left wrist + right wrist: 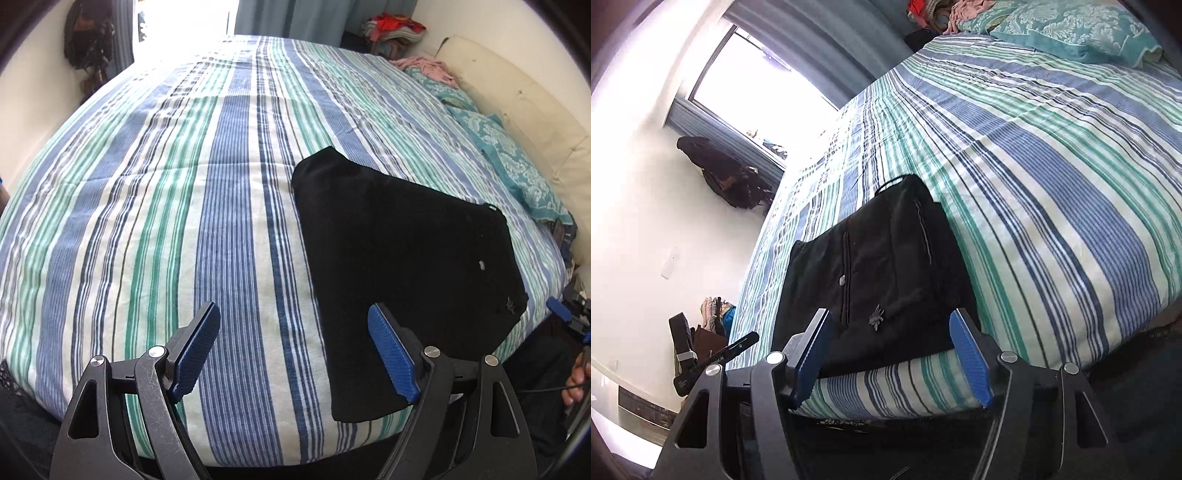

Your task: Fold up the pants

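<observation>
Blue-padded jaws of our left gripper [295,354] stand wide apart at the bottom of the left wrist view, holding nothing. Right of centre we see the black pants [402,266] folded into a flat, compact shape on the striped bed [166,192].

From the right wrist, our right gripper [890,354] also gapes empty at lower centre; just above it the pants [875,269] lie near the bed's [1052,166] edge, seams and a small button showing.
</observation>
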Demonstrator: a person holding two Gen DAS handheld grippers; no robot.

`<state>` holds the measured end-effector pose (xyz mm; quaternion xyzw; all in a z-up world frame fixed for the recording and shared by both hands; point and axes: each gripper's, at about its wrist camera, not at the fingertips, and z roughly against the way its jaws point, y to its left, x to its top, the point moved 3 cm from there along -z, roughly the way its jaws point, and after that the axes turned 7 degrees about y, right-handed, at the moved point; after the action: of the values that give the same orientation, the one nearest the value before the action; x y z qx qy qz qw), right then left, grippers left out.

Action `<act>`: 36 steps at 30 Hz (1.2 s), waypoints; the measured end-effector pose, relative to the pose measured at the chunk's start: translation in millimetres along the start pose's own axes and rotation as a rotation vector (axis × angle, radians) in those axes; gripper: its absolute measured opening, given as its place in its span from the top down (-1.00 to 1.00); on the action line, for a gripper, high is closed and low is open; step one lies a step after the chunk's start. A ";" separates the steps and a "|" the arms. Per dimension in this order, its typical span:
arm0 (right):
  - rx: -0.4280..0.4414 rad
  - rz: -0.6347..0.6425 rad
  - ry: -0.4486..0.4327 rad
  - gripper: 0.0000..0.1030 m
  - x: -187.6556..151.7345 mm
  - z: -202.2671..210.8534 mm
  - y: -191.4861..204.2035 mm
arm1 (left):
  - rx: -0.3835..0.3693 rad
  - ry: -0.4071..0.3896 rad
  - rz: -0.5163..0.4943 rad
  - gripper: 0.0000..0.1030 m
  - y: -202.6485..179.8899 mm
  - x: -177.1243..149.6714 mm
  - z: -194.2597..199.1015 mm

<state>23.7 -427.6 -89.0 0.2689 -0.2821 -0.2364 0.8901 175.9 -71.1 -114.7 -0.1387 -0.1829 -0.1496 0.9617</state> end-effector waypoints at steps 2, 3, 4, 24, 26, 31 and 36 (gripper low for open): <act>0.024 0.021 0.032 -0.28 21.4 -6.4 -9.5 | -0.046 0.046 0.022 -0.63 5.6 10.4 -7.7; 0.030 0.015 0.066 -0.28 31.3 -13.1 -16.5 | -0.078 0.071 0.032 -0.63 7.9 13.9 -12.1; 0.048 0.008 0.093 -0.29 39.9 -19.9 -24.1 | -0.115 0.098 0.040 -0.63 7.1 17.0 -18.3; 0.090 0.197 0.483 -0.16 60.6 -155.4 -9.4 | -0.230 0.201 0.006 0.43 -46.6 39.4 -81.5; 0.088 0.242 0.478 0.08 60.7 -151.3 2.5 | -0.237 0.171 -0.019 0.59 -50.9 41.1 -68.4; 0.108 0.341 0.402 0.27 68.4 -125.8 48.4 | -0.255 0.080 -0.030 0.60 -48.7 53.3 -25.0; 0.165 0.396 0.306 0.28 106.0 -130.5 106.6 | -0.223 -0.032 0.001 0.60 -12.9 109.3 8.6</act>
<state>211.8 -364.0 -74.9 0.3127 -0.2096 0.0100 0.9264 265.9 -106.0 -61.3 -0.2475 -0.1806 -0.1664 0.9372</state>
